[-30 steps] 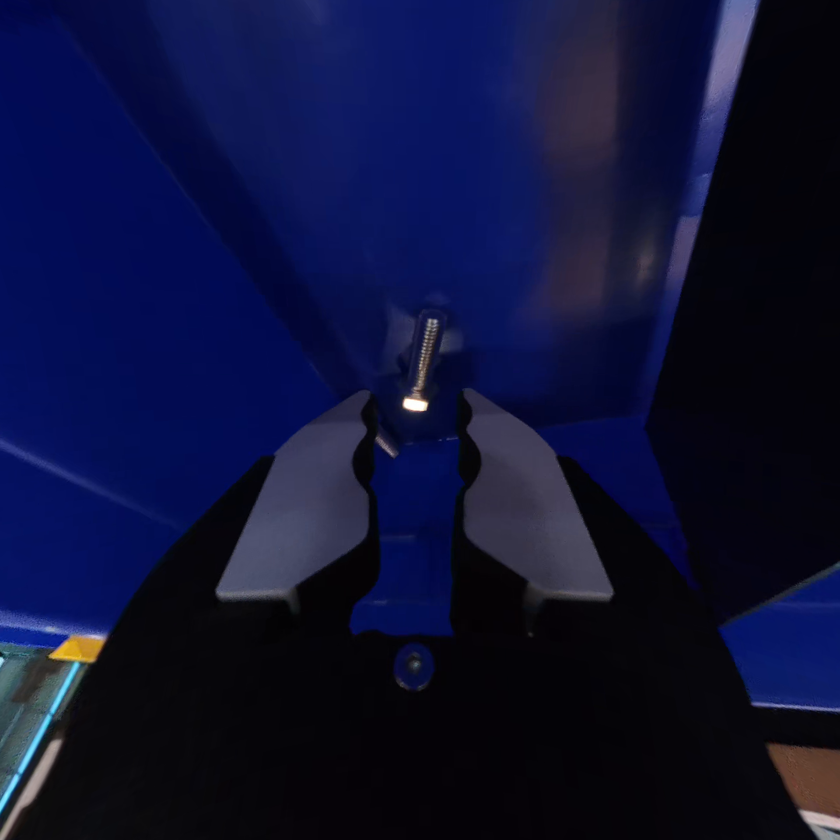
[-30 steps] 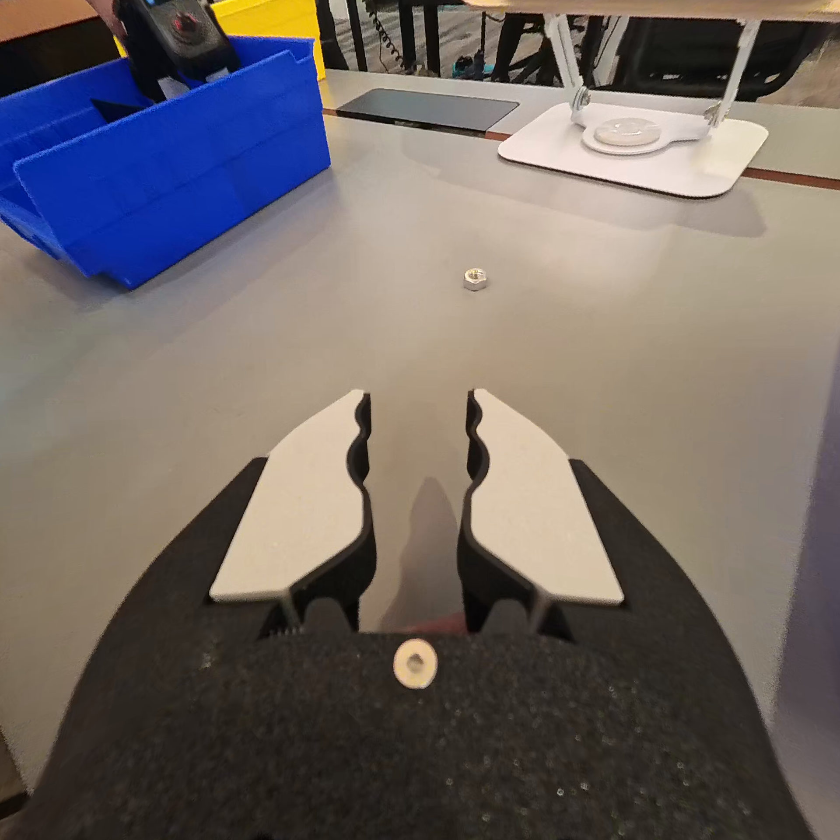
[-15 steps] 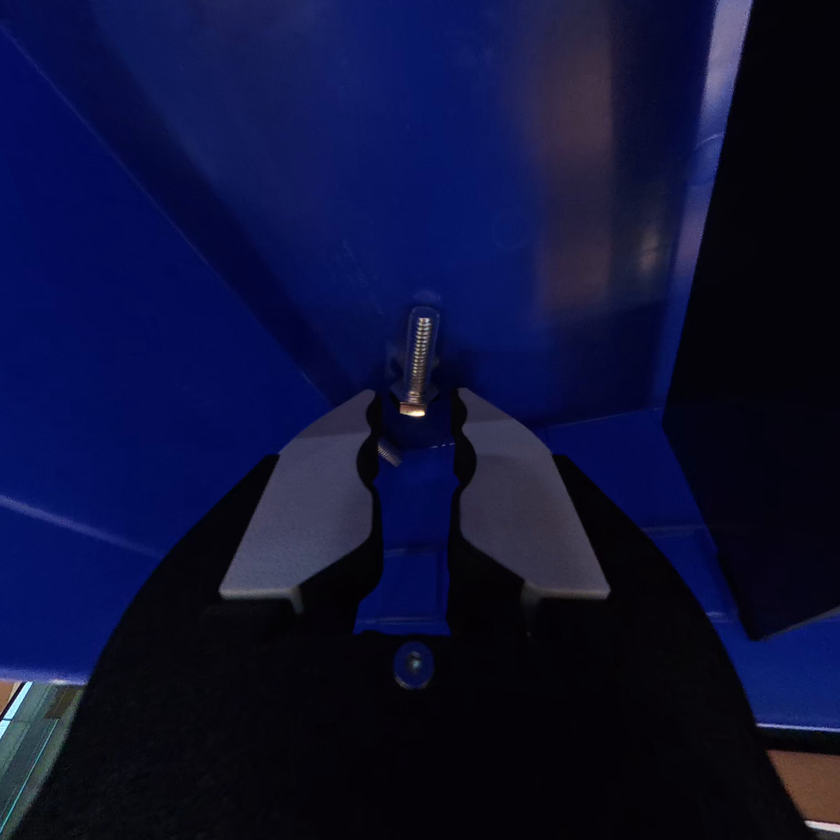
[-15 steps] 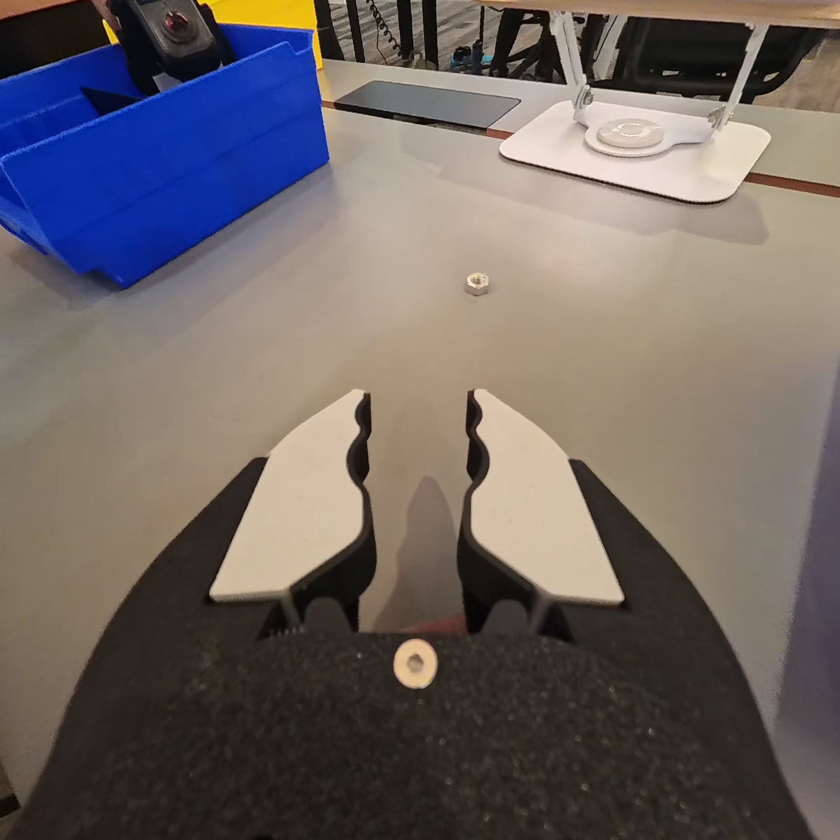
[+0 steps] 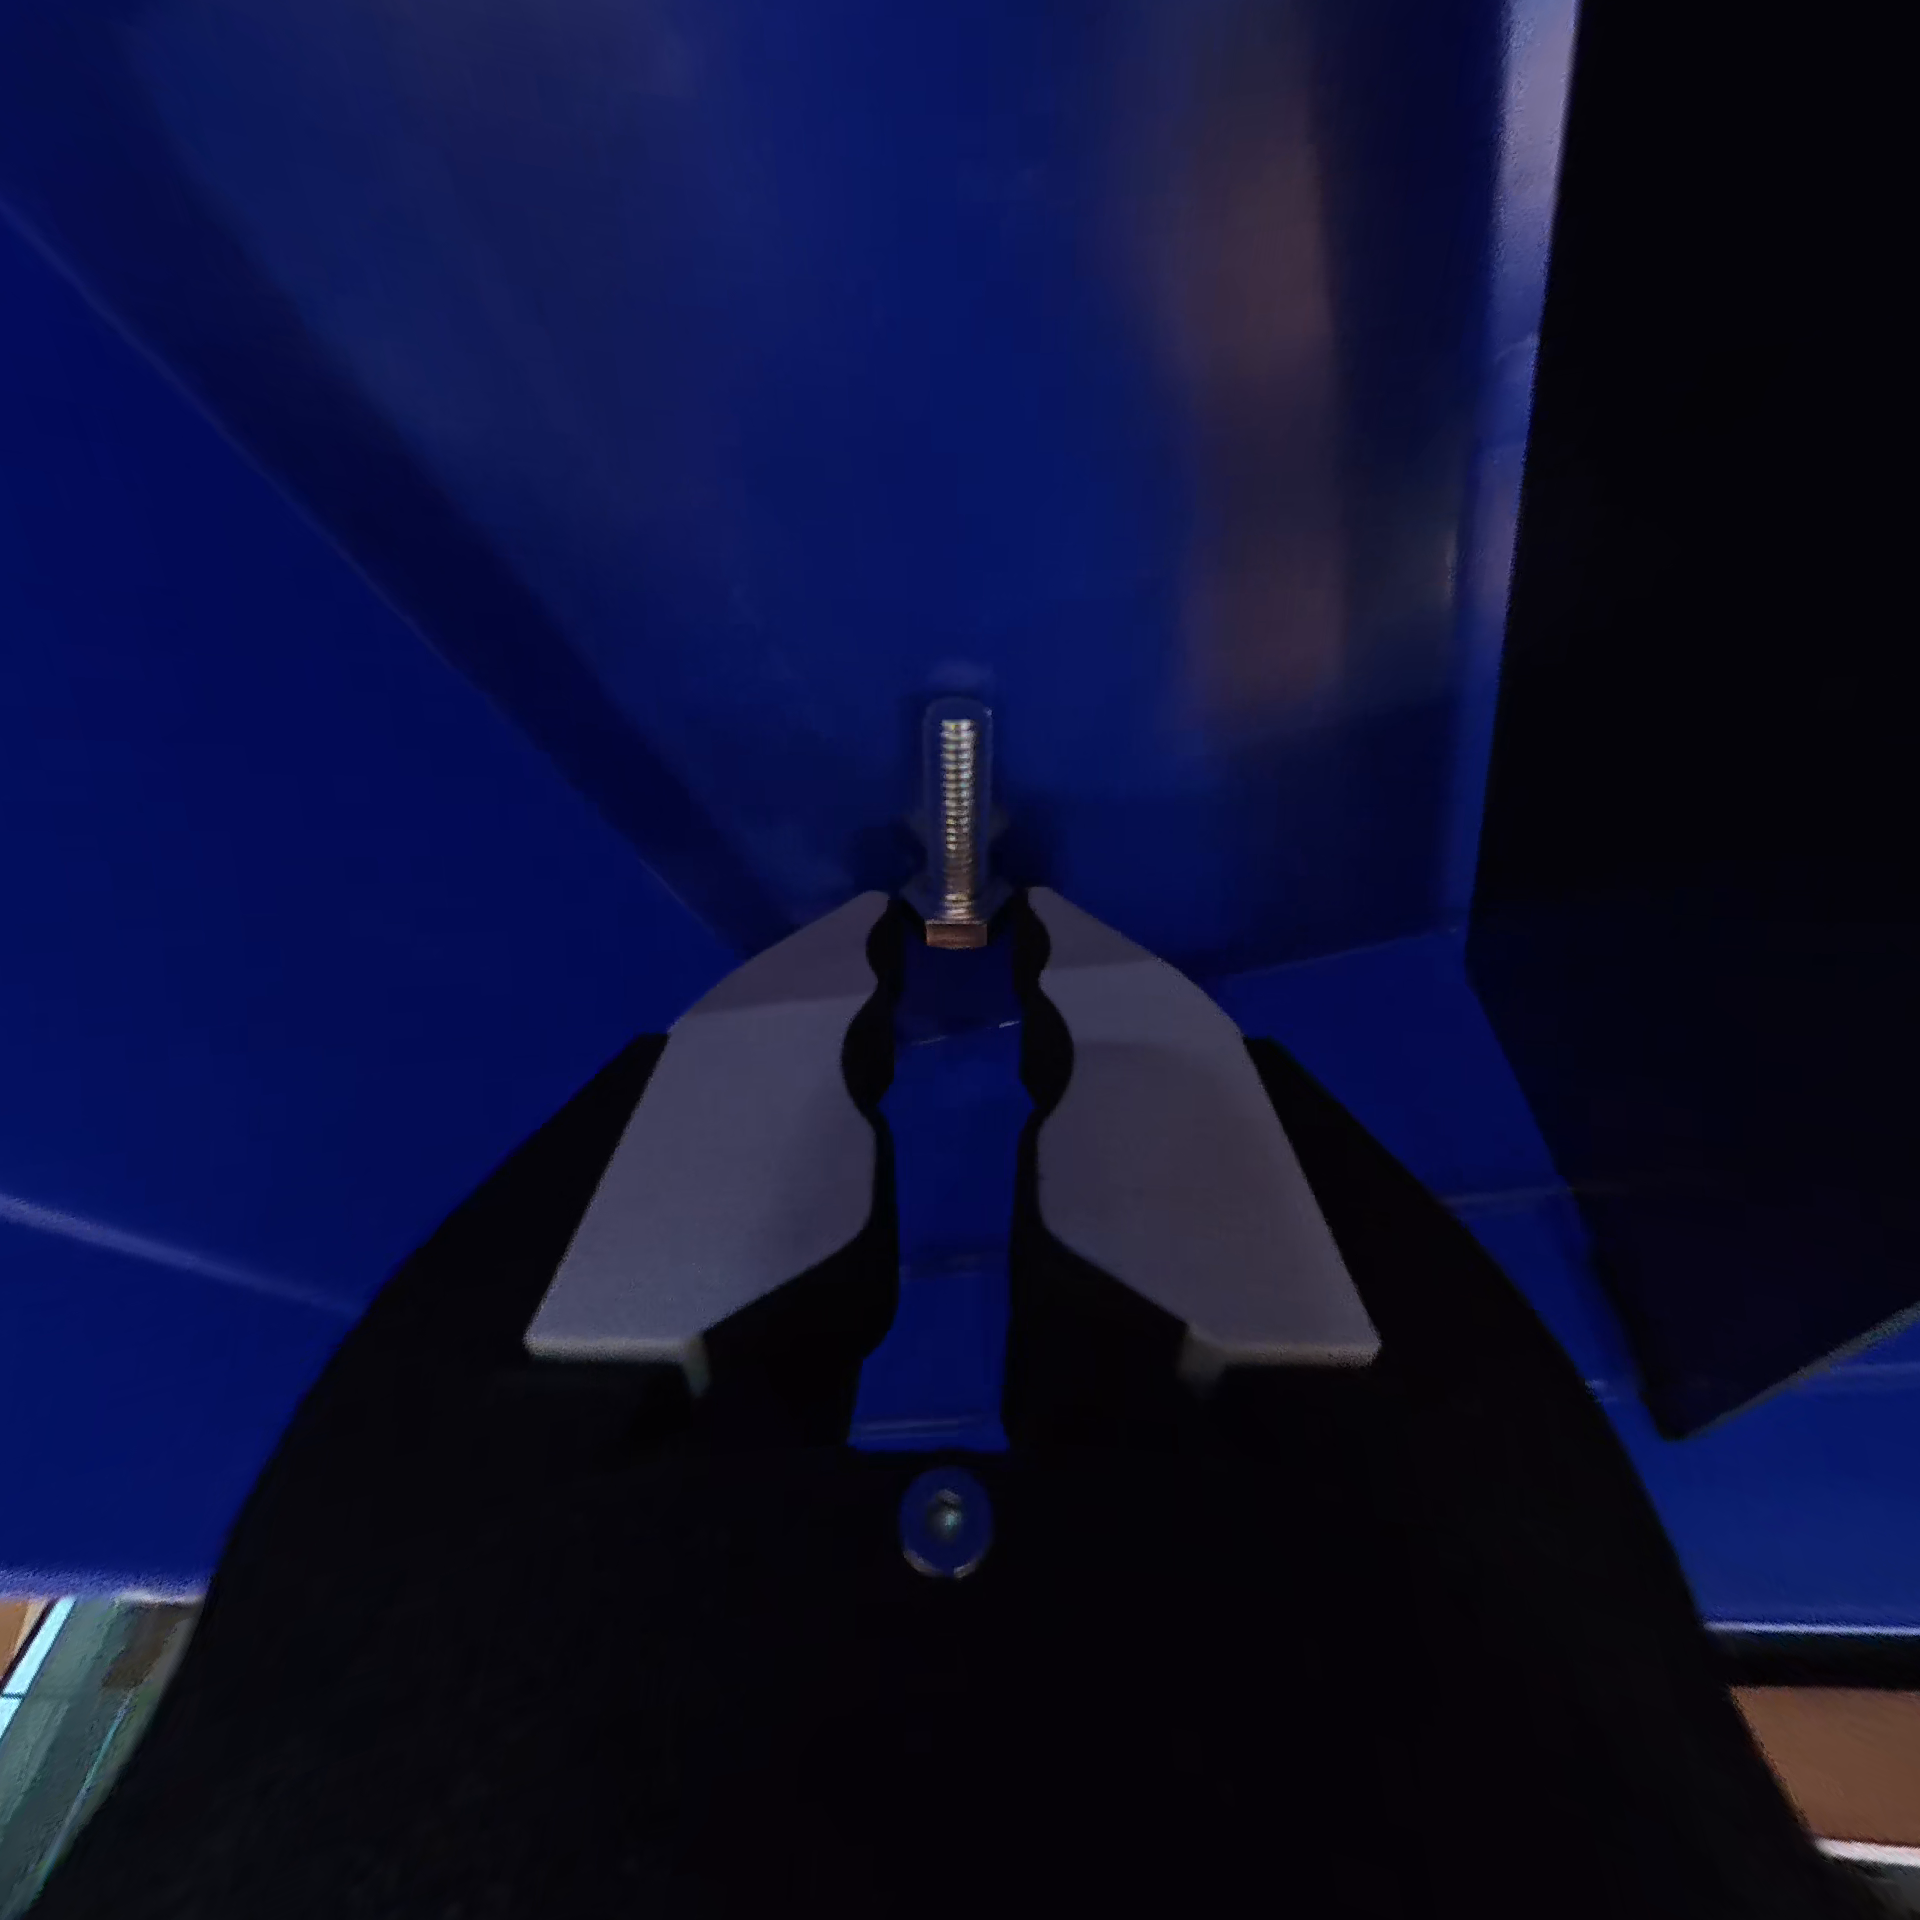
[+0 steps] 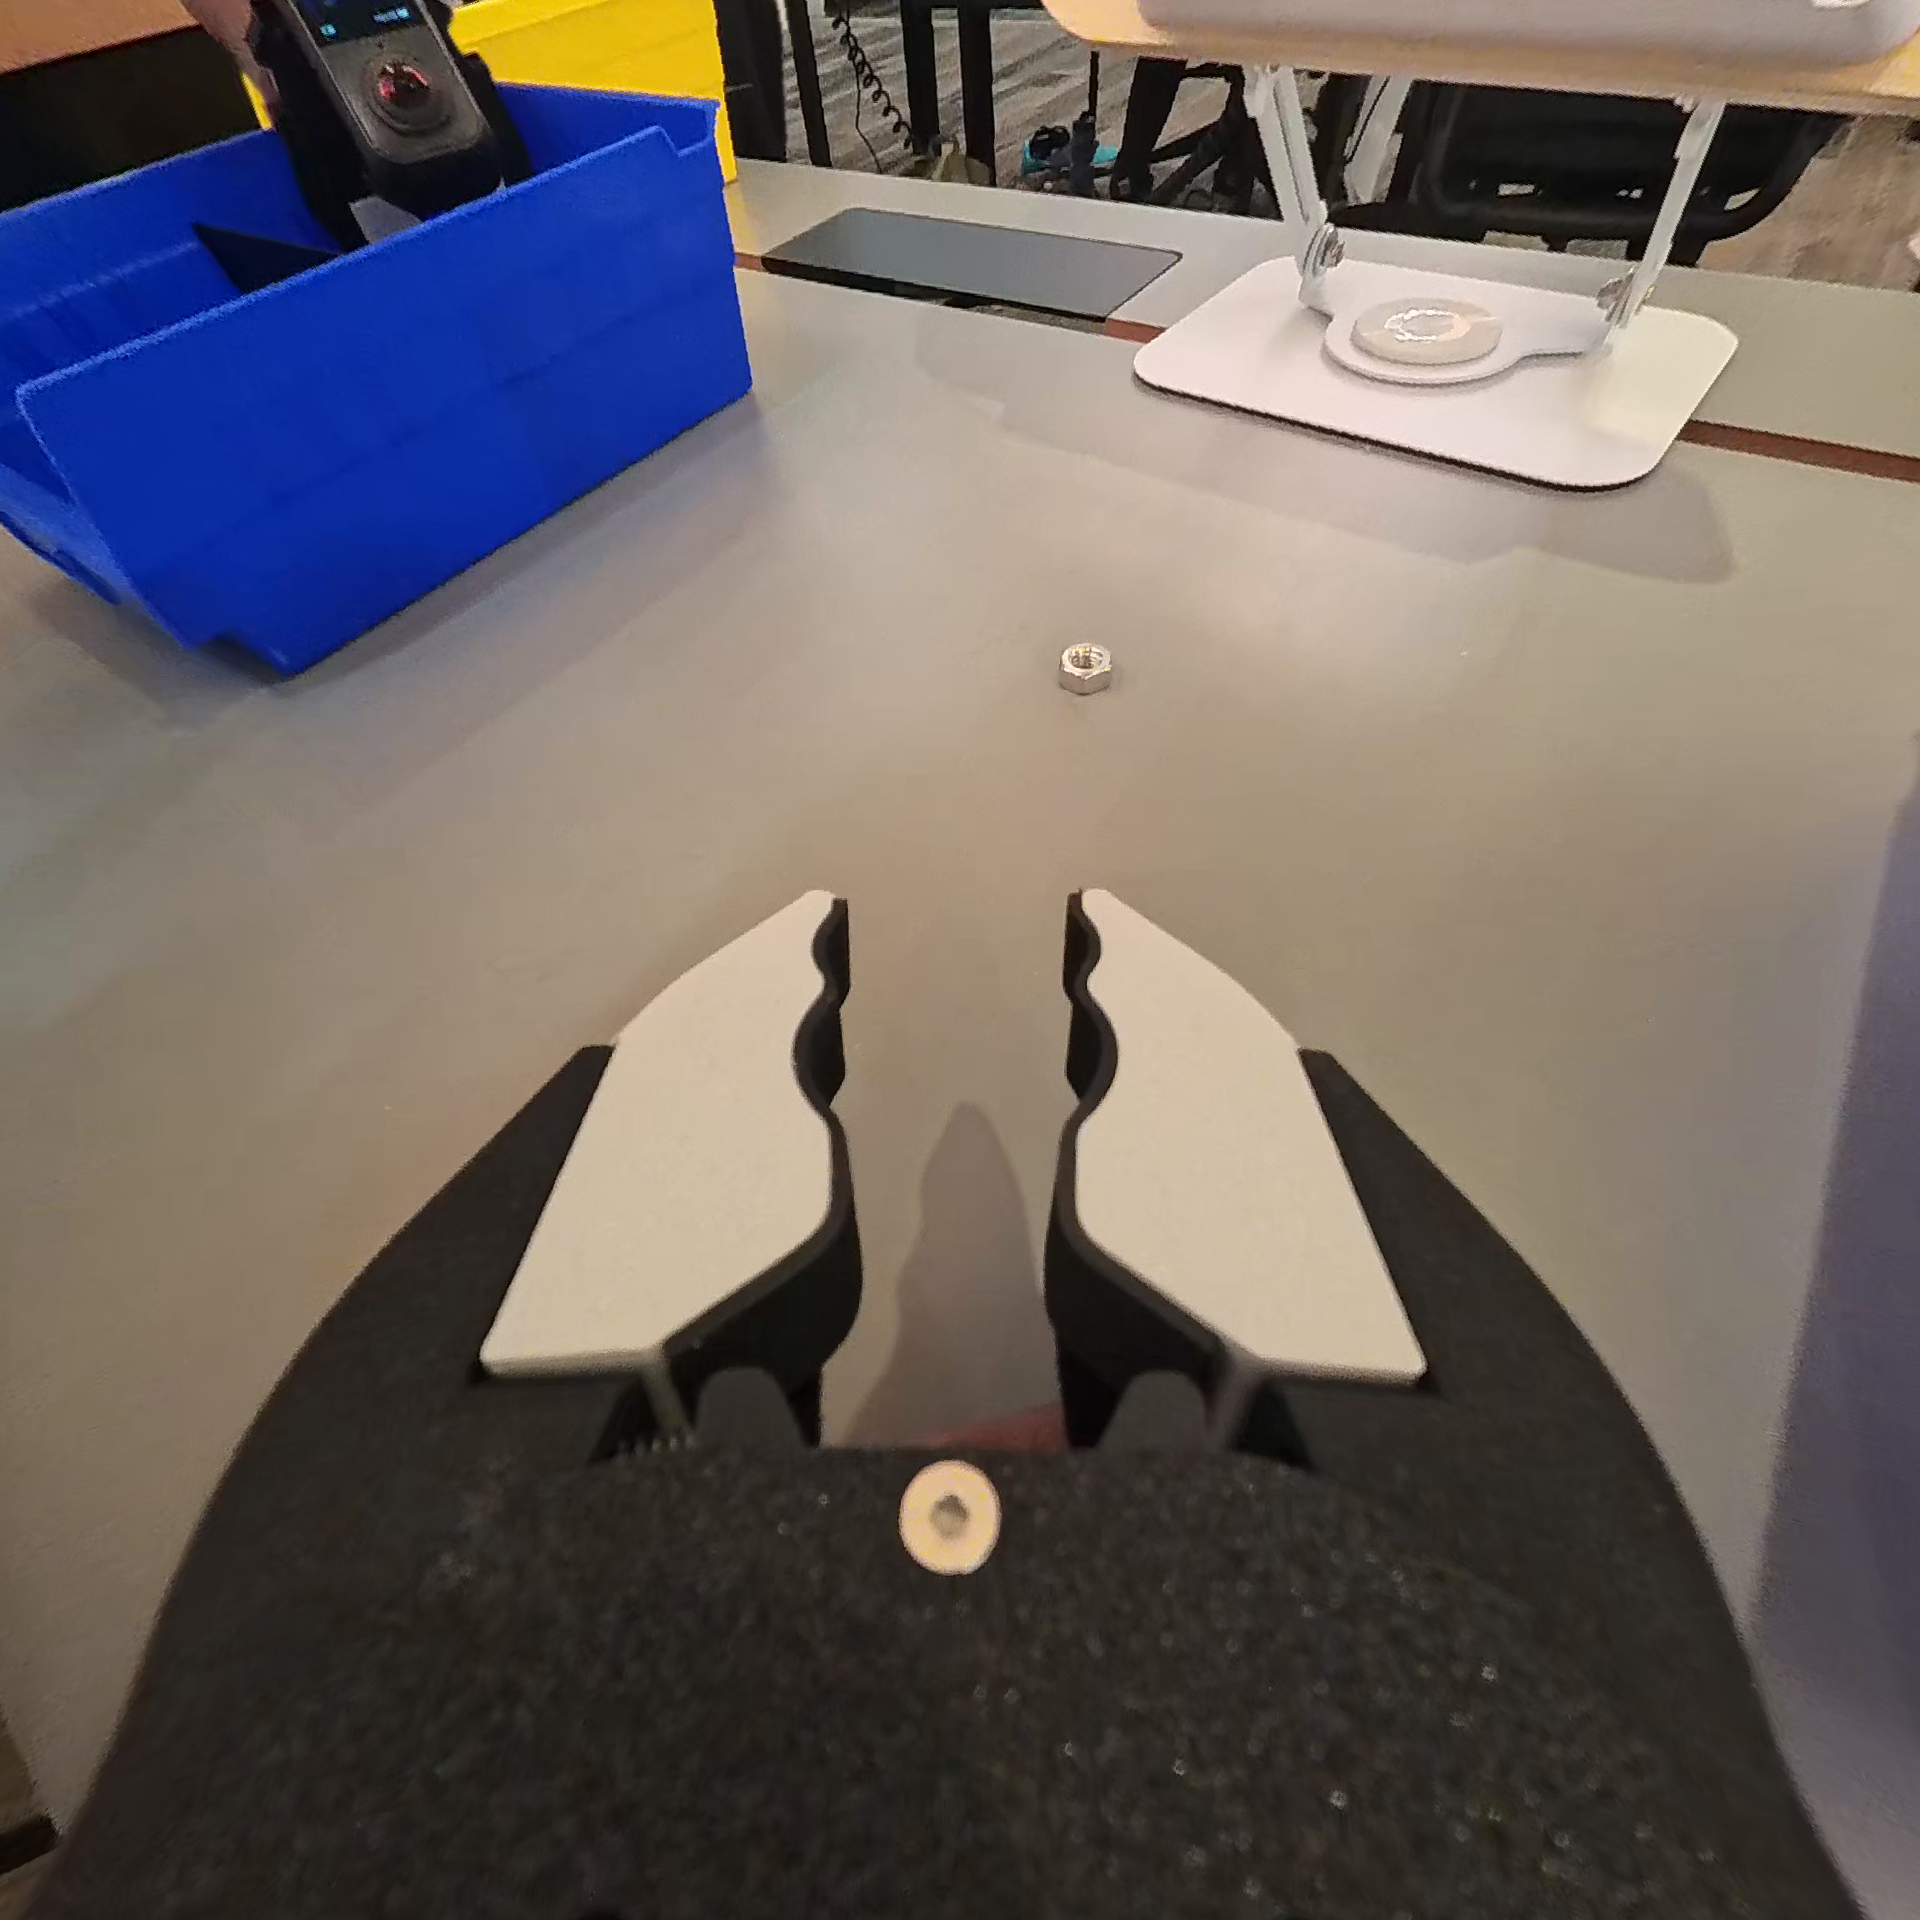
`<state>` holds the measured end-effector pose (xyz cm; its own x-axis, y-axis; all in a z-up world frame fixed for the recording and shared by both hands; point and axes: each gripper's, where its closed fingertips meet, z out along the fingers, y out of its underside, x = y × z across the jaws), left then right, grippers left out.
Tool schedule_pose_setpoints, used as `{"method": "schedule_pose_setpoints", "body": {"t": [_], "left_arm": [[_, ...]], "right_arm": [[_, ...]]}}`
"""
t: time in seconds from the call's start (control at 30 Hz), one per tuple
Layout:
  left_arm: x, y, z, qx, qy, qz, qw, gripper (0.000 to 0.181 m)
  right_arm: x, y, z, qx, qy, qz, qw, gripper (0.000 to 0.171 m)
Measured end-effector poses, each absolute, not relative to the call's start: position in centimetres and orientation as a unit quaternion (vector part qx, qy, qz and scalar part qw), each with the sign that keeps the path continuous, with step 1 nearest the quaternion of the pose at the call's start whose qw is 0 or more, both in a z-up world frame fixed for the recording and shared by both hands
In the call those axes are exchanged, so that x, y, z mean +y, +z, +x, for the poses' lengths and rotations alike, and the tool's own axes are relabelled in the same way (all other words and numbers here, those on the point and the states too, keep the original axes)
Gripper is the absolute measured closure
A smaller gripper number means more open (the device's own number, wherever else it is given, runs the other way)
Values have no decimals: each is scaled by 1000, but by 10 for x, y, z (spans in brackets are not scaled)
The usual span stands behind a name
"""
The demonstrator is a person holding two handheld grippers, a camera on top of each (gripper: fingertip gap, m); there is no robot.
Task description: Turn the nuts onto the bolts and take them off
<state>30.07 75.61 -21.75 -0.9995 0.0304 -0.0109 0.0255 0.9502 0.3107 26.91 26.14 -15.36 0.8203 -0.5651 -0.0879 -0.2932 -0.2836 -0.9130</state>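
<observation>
My left tongs (image 5: 957, 914), narrowed inside the blue bin (image 5: 623, 520), bracket the bolt (image 5: 958, 831) head at twelve o'clock. My right tongs (image 6: 958, 909) gape empty above the table (image 6: 520, 883); the nut (image 6: 1087, 667) lies at twelve o'clock.

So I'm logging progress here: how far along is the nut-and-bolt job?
Early. Nothing is threaded: the nut lies alone on the grey table. In hand: the left tool, inside the blue bin, brackets the bolt head, grip unconfirmed. Left: the open, empty right tool picks up the nut, then threading on and off.
</observation>
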Motion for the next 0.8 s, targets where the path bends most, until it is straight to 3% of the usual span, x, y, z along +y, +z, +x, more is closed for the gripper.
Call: {"method": "schedule_pose_setpoints", "body": {"t": [0.17,0.4,0.63,0.8], "left_arm": [[743,-199,306,989,124,-40,64,162],[699,-135,303,964,-46,-190,180,162],[609,-77,265,892,-248,-268,266,161],[523,-43,234,815,-415,-296,276,162]], "right_arm": [[261,-151,268,267,-122,-790,539,132],[265,-140,264,245,-112,-789,553,132],[269,-134,255,211,-89,-795,562,133],[276,-125,246,181,-77,-798,570,133]]}}
